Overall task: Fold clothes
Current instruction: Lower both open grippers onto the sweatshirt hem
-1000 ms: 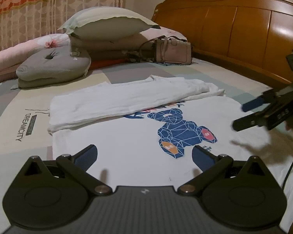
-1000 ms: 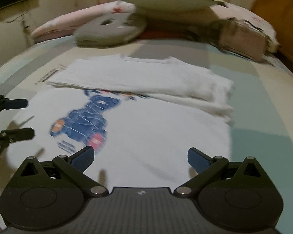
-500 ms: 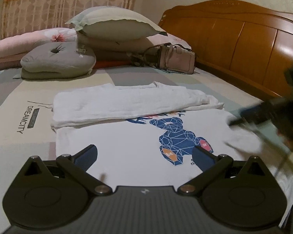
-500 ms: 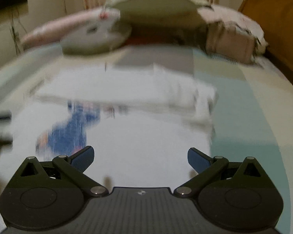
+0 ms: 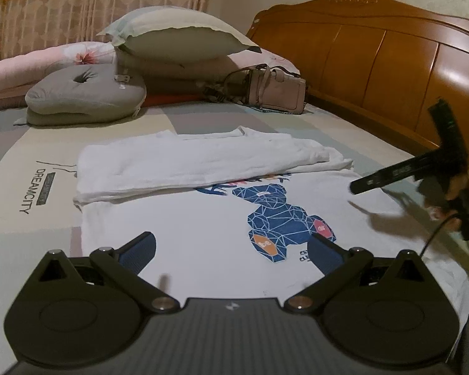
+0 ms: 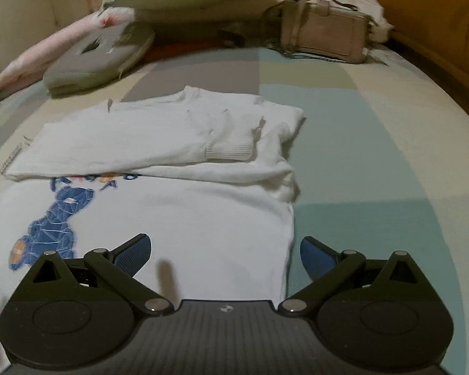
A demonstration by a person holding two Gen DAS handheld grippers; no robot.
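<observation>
A white T-shirt with a blue bear print lies flat on the bed, its far part folded over toward me as a thick band. My left gripper hovers open over the shirt's near left portion, nothing between its fingers. In the right wrist view the same shirt shows its right side edge, folded sleeves and ribbed cuff. My right gripper is open, straddling that right edge low down. From the left wrist view, the right gripper appears at the far right, held by a hand.
Patchwork bedsheet with "DREAMCITY" print. Grey cushion, stacked pillows and a beige handbag sit at the far side. Wooden headboard runs along the right. A cable trails from the right gripper.
The right gripper swung right and forward, from over the shirt's middle to its right side edge. The left gripper's view shifted slightly; both stayed open and the shirt did not move.
</observation>
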